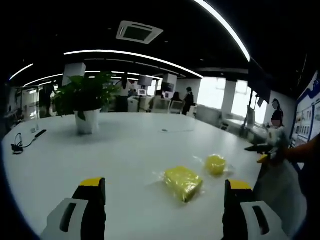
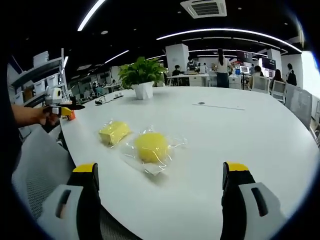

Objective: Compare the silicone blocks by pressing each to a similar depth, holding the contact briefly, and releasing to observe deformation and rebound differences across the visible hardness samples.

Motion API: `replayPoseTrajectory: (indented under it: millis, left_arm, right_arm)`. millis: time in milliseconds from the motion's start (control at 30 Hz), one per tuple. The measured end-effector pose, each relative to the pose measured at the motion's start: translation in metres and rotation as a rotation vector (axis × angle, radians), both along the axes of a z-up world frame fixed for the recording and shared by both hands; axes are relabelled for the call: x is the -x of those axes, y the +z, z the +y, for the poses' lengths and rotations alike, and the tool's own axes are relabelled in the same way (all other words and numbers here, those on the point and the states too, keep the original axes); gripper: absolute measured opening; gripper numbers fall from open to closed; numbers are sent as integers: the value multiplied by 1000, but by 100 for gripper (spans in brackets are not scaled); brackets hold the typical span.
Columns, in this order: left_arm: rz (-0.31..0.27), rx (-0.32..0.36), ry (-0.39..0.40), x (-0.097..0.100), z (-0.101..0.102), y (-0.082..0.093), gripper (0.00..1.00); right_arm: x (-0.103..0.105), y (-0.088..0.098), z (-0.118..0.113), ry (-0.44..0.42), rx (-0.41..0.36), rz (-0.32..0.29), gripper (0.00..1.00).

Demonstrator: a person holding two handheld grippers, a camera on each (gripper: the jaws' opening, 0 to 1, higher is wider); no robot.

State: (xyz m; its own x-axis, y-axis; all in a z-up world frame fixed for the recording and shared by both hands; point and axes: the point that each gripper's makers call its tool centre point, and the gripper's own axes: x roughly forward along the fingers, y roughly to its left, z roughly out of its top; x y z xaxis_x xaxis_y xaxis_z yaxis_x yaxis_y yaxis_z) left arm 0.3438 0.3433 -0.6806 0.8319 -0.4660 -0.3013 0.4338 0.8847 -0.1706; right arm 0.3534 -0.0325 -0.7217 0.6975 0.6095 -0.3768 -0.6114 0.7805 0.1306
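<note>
Both claws spread and empty; two wrapped yellow blocks (image 2: 151, 146) on the tabletop (image 2: 240, 135) untouched. All pressing remains.

Two yellow silicone blocks lie on the white table, each sealed in clear, crinkled plastic wrap. The rectangular block (image 1: 183, 181) (image 2: 114, 132) lies flat — a soft-edged slab. The round block (image 1: 216, 164) (image 2: 151, 146) is a squat, domed puck, just beside the slab but apart from it. In the right gripper view the round one lies nearer — the slab further left.
</note>
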Motion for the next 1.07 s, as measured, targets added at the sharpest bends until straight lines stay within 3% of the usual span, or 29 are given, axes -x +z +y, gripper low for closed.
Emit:
replayPoseTrajectory:
  millis: [300,967,1067]
  left_arm:
    - [-7,-3,6,0,2,1,100]
    - [-13,-18,4,-5,3,3,100]
    - [-16,-10,16,-7,6,4,100]
  right_arm:
    - [2,-3,2,-2,7,25,96]
    - [-2,-3,3,-13,43,-5,96]
    - [-2,-8,0,-37,6,28,96]
